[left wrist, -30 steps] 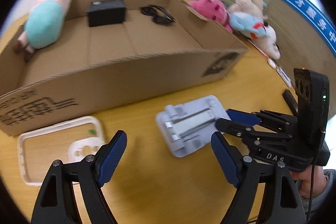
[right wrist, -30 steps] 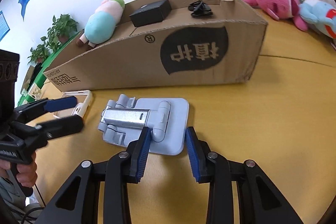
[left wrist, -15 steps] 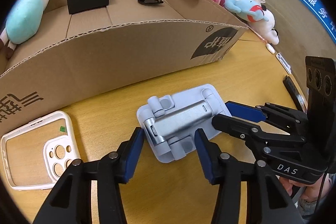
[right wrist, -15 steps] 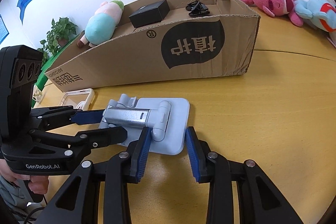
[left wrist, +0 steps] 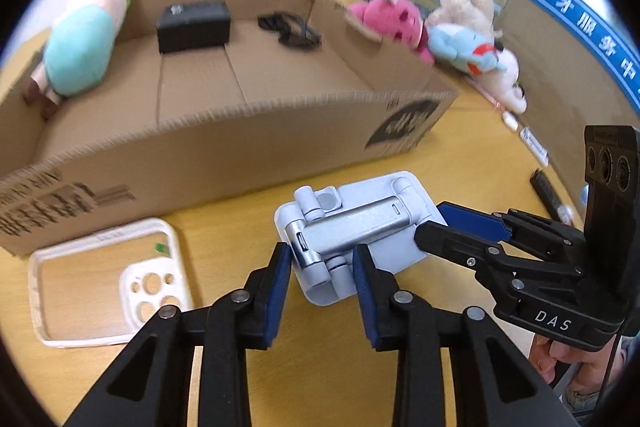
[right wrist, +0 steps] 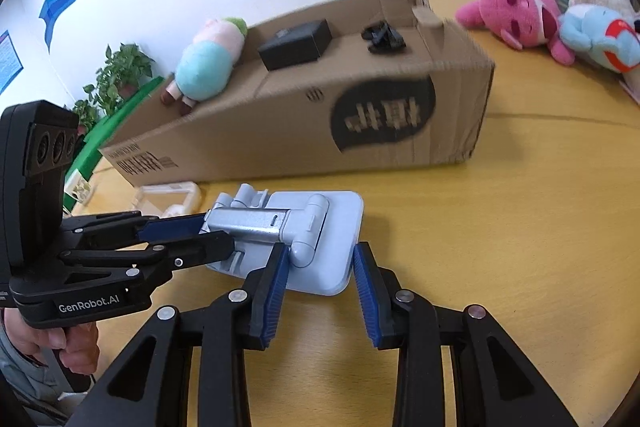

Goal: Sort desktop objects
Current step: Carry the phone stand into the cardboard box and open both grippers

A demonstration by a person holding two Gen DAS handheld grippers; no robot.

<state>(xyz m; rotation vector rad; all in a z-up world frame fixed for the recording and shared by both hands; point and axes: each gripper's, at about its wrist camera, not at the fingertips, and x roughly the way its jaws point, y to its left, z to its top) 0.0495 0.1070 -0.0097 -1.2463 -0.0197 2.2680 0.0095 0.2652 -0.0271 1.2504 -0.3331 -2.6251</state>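
A folded grey phone stand (left wrist: 352, 227) lies on the wooden table in front of the cardboard box (left wrist: 224, 147). My left gripper (left wrist: 320, 267) is shut on its near end. My right gripper (right wrist: 318, 259) is shut on the base plate of the stand (right wrist: 316, 235) from the other side; it also shows in the left wrist view (left wrist: 440, 223). The box (right wrist: 320, 115) holds a teal plush toy (left wrist: 80, 55), a black case (left wrist: 194, 25) and black glasses (left wrist: 288, 27).
A white phone case (left wrist: 108, 279) lies on the table left of the stand. A pink plush (left wrist: 392, 23) and a blue and cream plush (left wrist: 472, 47) lie beyond the box's right end. Small dark items (left wrist: 546, 187) lie near the table's right edge.
My left gripper moved in from the left and closed on the stand's near end. Both grippers now hold the stand, which has risen slightly. The right grip is unchanged.
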